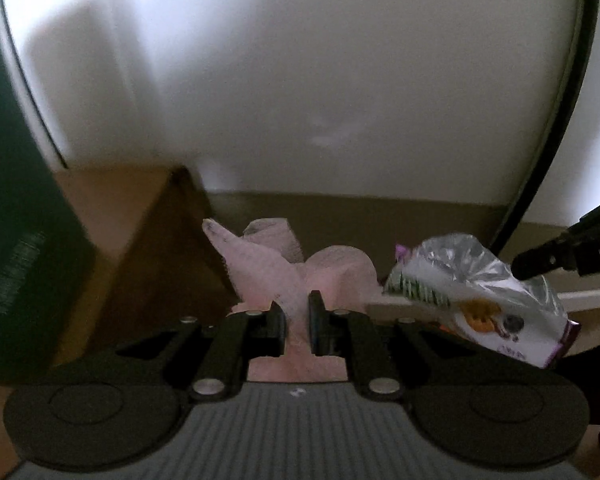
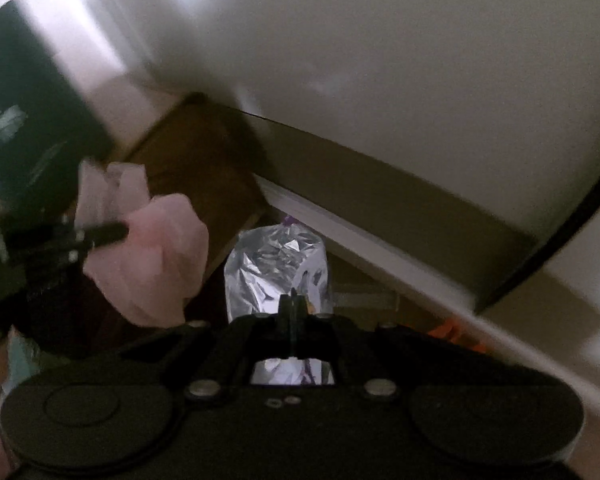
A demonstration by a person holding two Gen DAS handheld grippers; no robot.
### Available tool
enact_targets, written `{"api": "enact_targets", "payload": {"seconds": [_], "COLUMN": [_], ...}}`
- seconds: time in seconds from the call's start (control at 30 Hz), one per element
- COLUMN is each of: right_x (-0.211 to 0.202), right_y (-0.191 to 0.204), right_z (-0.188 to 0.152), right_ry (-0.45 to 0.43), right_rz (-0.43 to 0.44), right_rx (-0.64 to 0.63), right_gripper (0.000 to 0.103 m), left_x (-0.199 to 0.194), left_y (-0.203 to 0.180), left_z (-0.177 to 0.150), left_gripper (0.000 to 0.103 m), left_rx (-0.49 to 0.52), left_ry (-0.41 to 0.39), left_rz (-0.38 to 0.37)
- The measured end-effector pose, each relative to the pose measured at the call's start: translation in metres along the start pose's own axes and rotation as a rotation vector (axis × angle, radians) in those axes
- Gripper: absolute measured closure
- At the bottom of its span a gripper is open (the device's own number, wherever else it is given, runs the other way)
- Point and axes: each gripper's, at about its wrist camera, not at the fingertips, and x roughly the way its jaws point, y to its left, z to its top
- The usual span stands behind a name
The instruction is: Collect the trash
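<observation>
A crumpled pink tissue [image 1: 284, 268] sticks up between the pads of my left gripper [image 1: 297, 308], which is shut on it. In the right wrist view the same pink tissue [image 2: 156, 264] hangs at the left, pinched by the left gripper's black fingers [image 2: 100, 234]. My right gripper [image 2: 292, 304] is shut on a silvery foil snack wrapper [image 2: 272, 268]. From the left wrist view the snack wrapper [image 1: 472, 292], white with printed pictures and a purple edge, hangs at the right, with the right gripper's black fingers [image 1: 548, 258] clamped on it.
A white wall [image 1: 300, 80] fills the background, with a baseboard [image 2: 360, 236] below it. A dark green box [image 1: 16, 240] stands at the left beside a brown cardboard piece [image 1: 156, 264]. A black cable [image 1: 556, 112] curves down the right. Something orange [image 2: 456, 332] lies low by the baseboard.
</observation>
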Motion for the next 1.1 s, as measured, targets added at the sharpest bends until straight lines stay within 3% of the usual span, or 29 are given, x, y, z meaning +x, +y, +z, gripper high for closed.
{"api": "enact_targets", "payload": {"seconds": [0.27,0.4,0.5,0.6,0.8,0.97,1.07,1.1], "right_x": [-0.08,-0.091,-0.086,-0.072,-0.017,0.036,0.068,0.078], "right_y": [0.054,0.066,0.061,0.058,0.04,0.021,0.01,0.008], "right_z": [0.046,0.056,0.052,0.044,0.044,0.046,0.05,0.051], "right_ry": [-0.152,-0.196,-0.195,-0.172,-0.082,0.006,0.045,0.055], "right_rz": [0.007,0.0,-0.002,-0.009,-0.02,-0.016,-0.014,-0.01], "right_rx": [-0.156,-0.187,-0.176,-0.165,-0.12,-0.089,-0.082,-0.079], "right_gripper": [0.103,0.103,0.103,0.103,0.103,0.103,0.103,0.103], "left_x": [-0.083,-0.103,-0.098,-0.067,0.04,0.13,0.177,0.194], "left_y": [0.002,0.01,0.015,0.019,0.019,0.012,0.007,0.005], "left_z": [0.029,0.036,0.025,0.007,-0.031,-0.066,-0.089,-0.099], "left_gripper": [0.092,0.092,0.092,0.092,0.092,0.087,0.054,0.035], "left_rx": [-0.048,-0.076,-0.075,-0.079,-0.085,-0.102,-0.096,-0.1], "left_ry": [-0.108,-0.132,-0.106,-0.022,0.162,0.321,0.399,0.419], "left_rz": [0.037,0.058,0.063,0.045,0.025,-0.056,-0.095,-0.112]}}
